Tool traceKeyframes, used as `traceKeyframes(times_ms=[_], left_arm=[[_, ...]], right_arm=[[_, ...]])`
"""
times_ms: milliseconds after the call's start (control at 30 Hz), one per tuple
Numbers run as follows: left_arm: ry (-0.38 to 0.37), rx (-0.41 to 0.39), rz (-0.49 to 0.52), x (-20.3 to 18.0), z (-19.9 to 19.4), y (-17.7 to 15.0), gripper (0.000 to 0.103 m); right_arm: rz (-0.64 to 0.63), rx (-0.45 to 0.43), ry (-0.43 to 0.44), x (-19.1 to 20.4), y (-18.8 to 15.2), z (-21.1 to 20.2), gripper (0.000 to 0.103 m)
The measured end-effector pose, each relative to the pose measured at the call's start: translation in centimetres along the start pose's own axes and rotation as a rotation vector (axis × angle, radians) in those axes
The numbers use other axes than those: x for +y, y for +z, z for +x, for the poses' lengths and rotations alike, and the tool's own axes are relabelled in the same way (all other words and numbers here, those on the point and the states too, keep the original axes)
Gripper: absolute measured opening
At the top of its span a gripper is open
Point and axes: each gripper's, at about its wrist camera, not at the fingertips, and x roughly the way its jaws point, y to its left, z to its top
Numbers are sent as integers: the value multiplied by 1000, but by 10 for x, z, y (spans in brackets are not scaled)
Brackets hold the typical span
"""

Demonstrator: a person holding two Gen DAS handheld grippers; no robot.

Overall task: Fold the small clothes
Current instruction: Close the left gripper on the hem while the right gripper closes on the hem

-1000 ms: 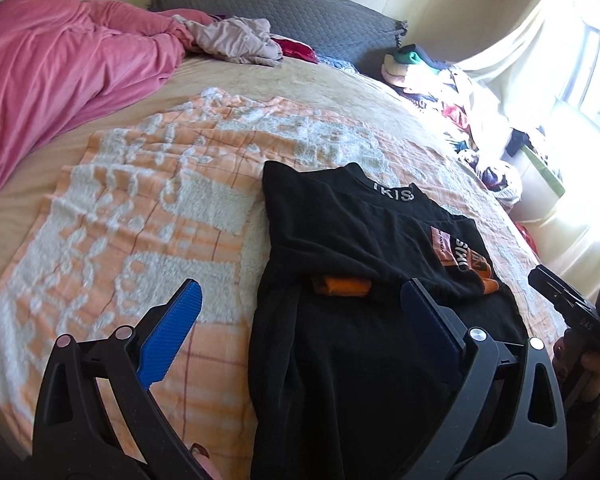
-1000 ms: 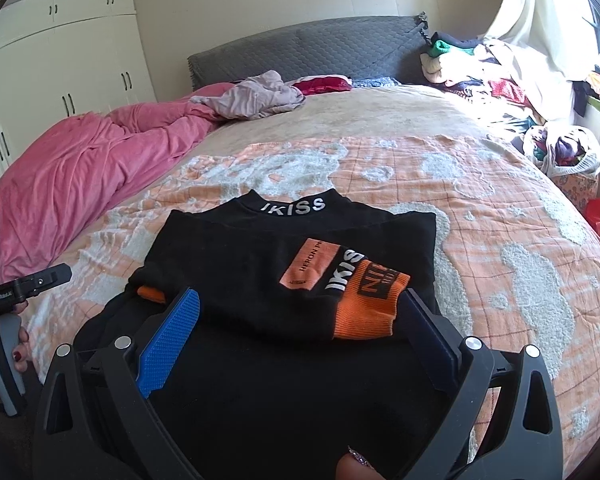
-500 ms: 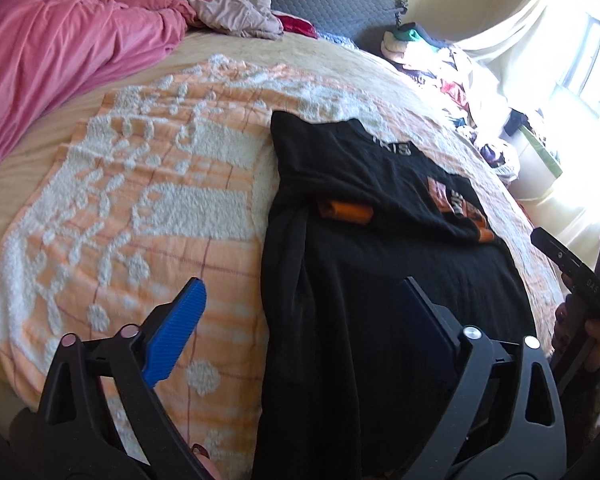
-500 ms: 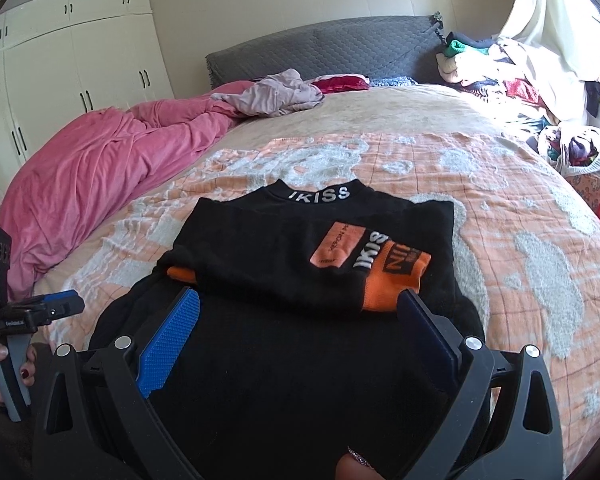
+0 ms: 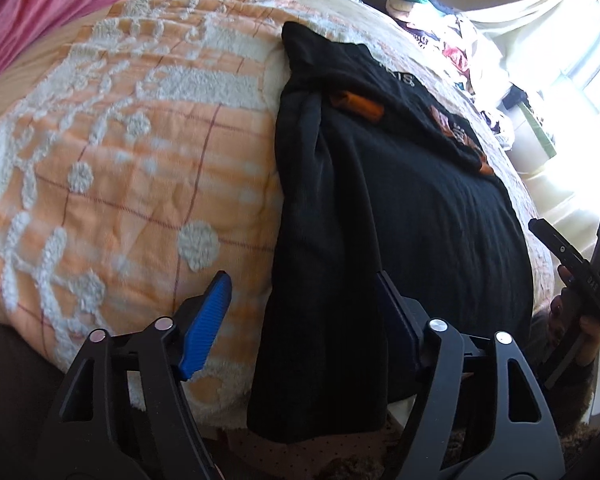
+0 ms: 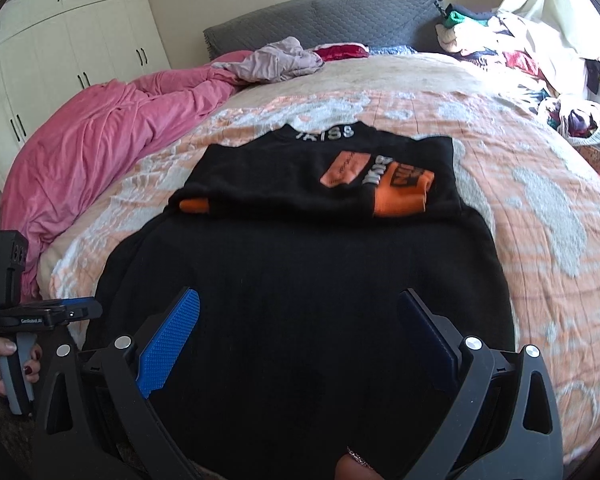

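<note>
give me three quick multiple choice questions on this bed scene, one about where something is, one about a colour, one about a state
1. Where does the black top lie?
A. on the orange and white blanket
B. on the pink duvet
C. on the floor

2. What colour are the cuffs folded across the top?
A. green
B. orange
C. white

3. How are the top's sleeves?
A. spread wide
B. folded in across the chest
C. rolled up

Answers: 1 A, the blanket shows all round the top. 2 B, orange cuffs show at each side. 3 B, both sleeves cross the front below the collar.
</note>
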Motion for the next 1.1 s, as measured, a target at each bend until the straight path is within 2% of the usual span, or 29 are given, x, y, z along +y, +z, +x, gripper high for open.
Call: traceKeyframes(times_ms=[67,100,133,167,200,233,333,500,767,900,967,1100], left_arm=[[-7,12,-2,0,1,-5,59],[-4,14,-4,0,2,-6,54],[-6,18,-2,-1,2,-6,43],[-9,22,3,-2,2,-7,37],[-9,23,8,-3,2,-8,21],[-4,23,15,-4,2,-9,9],[11,8,45,-6,-5,-11,4],[105,-4,66,8,-15,-12,4],[67,-33,36,17,-30,-16,4],[60,-66,40,15,-44,-13,22],[55,-72,53,10,-47,-12,24],[46,-84,75,2,-54,-12,39]], right_arm=[[11,22,3,0,-6,0,98],[15,35,9,1,-10,0,98],[18,50,17,1,-14,0,98],[18,61,21,2,-16,0,98],[18,70,21,3,-19,1,98],[16,80,19,4,-22,0,98],[8,92,7,7,-27,-3,98],[11,115,-7,7,-37,-10,98],[12,131,-39,5,-47,-21,98],[7,127,-49,4,-49,-30,98],[7,126,-54,2,-50,-34,98],[11,125,-72,-2,-55,-42,98]])
